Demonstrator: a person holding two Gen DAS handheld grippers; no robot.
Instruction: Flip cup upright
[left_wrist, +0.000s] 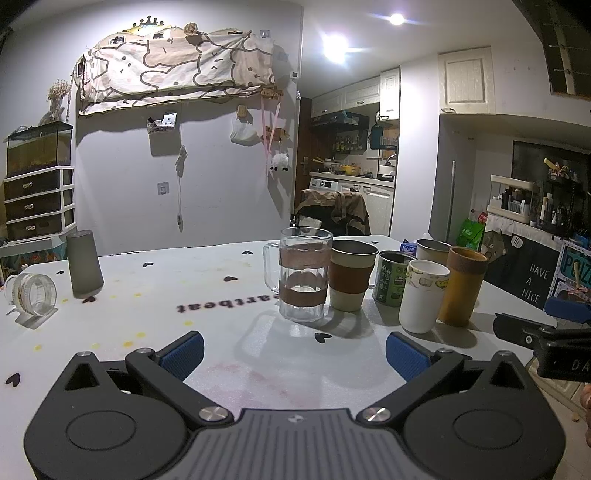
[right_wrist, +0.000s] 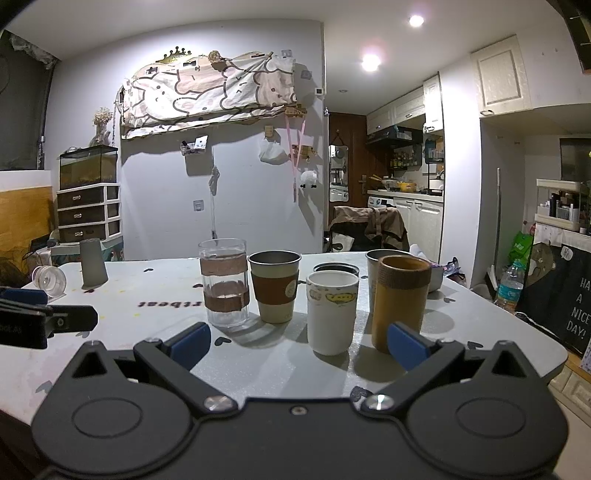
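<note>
Grey and matte, a tapered cup stands upside down, mouth on the pale surface printed with small black hearts, at its far left side. Just beside it to the left, a clear glass jar-like cup lies on its side, its round opening facing the camera. Both sit well apart from a cluster of upright cups toward the right.

That cluster begins with a clear glass mug with a handle and two brown bands. Next comes a beige cup with a brown sleeve and metal rim. Behind and to the right stand a green patterned tin cup, a white paper-style cup with cartoon prints, a tall amber-brown cylindrical cup and a plain metal cup at the back.

The left hand-held gripper hovers low over the surface in front of the glass mug. Its blue-padded fingers are spread wide, with nothing between them. The right hand-held gripper is likewise wide open and holding nothing. It faces the white cup, and its right finger overlaps the base of the amber cup in view. Whether they touch is unclear.
</note>
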